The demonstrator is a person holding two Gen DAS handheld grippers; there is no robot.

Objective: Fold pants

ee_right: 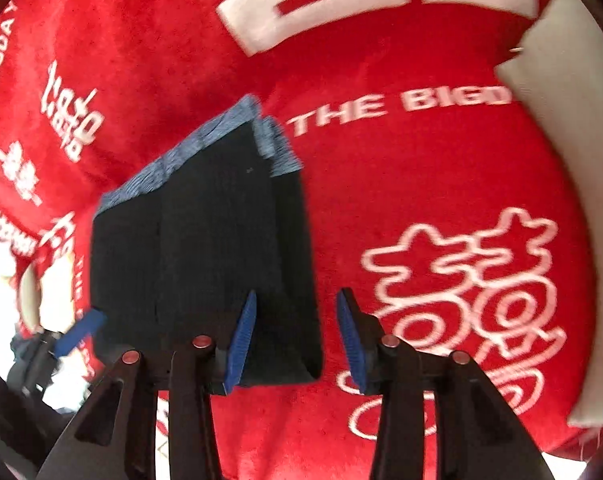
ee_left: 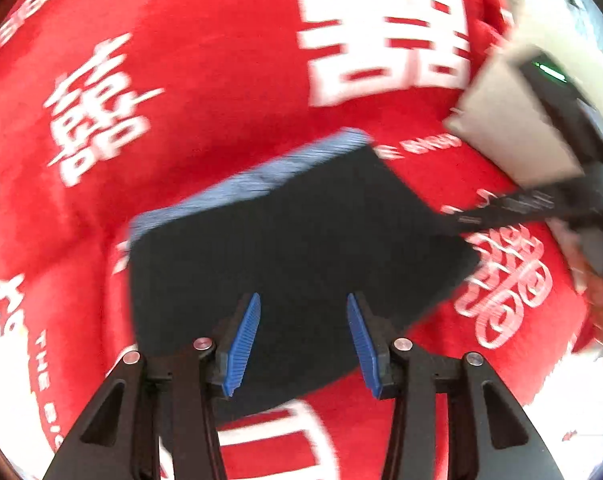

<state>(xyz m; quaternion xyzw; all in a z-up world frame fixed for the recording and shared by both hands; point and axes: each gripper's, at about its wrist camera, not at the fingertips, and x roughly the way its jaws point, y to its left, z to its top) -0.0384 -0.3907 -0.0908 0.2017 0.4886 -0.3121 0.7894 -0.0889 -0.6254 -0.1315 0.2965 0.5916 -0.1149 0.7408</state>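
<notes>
The pants [ee_left: 293, 248] lie folded into a compact dark navy block with a light blue waistband [ee_left: 261, 172] along the far edge, on a red blanket [ee_left: 221, 80]. My left gripper [ee_left: 303, 298] hovers over their near half, open, its blue pads apart and clear of the cloth. In the right wrist view the pants [ee_right: 205, 248] sit left of centre, layered edges showing on the right. My right gripper [ee_right: 297, 294] stands open over their right edge, nothing pinched. The right gripper's black finger [ee_left: 513, 208] reaches the pants' right corner. A left gripper pad [ee_right: 81, 330] shows at their left side.
The red blanket [ee_right: 401, 184] bears large white characters and lettering and spreads all around the pants. A white padded surface [ee_right: 561, 152] borders it on the right. The blanket's edge and a bright floor [ee_left: 573, 400] lie at the lower right of the left wrist view.
</notes>
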